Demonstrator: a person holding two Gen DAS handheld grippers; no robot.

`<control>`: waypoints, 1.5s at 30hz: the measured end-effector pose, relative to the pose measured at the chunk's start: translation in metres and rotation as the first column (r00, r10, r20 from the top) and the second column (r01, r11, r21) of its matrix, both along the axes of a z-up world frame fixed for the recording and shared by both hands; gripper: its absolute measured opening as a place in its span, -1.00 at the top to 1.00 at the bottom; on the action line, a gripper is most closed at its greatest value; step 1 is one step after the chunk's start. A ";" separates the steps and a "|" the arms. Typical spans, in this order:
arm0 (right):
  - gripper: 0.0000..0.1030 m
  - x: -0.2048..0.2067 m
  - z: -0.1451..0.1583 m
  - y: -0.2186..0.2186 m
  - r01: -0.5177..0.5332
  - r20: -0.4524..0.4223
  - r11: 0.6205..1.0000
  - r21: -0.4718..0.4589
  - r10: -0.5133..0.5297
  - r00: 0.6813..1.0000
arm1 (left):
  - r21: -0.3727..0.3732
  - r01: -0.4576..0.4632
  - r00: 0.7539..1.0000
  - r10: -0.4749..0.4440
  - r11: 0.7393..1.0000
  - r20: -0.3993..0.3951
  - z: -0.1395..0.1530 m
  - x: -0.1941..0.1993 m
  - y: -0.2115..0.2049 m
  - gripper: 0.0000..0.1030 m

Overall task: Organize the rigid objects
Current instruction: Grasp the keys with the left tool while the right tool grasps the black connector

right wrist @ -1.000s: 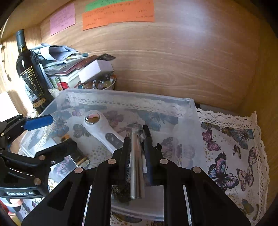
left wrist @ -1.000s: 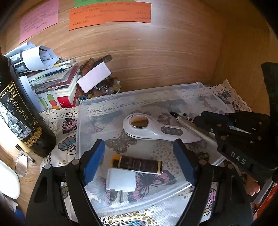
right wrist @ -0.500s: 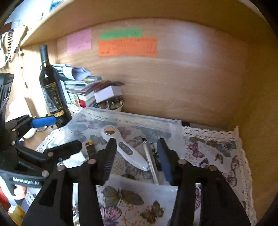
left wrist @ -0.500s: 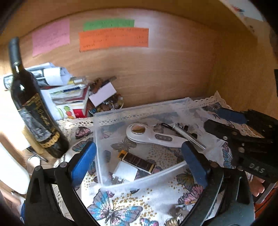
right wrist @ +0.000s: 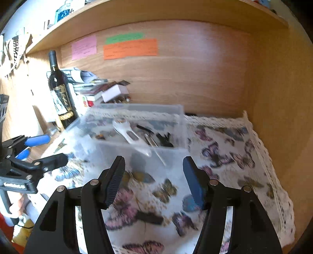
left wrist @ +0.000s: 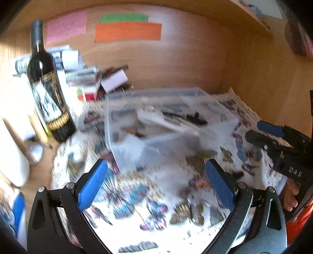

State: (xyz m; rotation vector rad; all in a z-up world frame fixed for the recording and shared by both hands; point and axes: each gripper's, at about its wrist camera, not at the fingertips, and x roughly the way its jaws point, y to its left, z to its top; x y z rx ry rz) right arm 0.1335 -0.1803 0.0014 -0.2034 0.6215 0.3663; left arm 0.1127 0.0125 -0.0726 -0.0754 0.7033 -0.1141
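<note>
far left, a dark wine bottle (right wrist: pixel 59 91) stands upright on the wooden desk, with a stack of books and papers (right wrist: pixel 88 86) just beside it against the back wall. centre, a clear plastic bin (right wrist: pixel 135 132) rests on a butterfly-print cloth (right wrist: pixel 225 156); inside it lie the task's rigid objects: a white handheld device (right wrist: pixel 130 134), a silver pen (right wrist: pixel 151 141) and dark items too blurred to name. foreground, the left gripper (left wrist: pixel 156 181) and the right gripper (right wrist: pixel 154 181) each hold their fingers wide apart with nothing between them, both short of the bin's near wall.

risk, as a judgement: the bin looks light and sits on loose cloth, so a finger catching its rim or the fabric could drag or tip it and scatter the contents; the bottle is close enough to the bin's left side to be knocked by a wide sweep of the left gripper.

views compared: the right wrist view resolves the bin's contents and shows the shelf (right wrist: pixel 137 17) overhead and the cloth's bare right part; the left wrist view is motion-blurred, yet alone shows a small round object (left wrist: pixel 36 153) on the desk left of the bottle.
</note>
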 end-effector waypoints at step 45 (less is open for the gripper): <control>0.19 -0.017 -0.065 -0.004 0.013 -0.136 0.999 -0.034 -0.018 0.991 | -0.048 0.111 0.983 -0.117 0.993 -0.139 -0.057 0.000 -0.044 0.83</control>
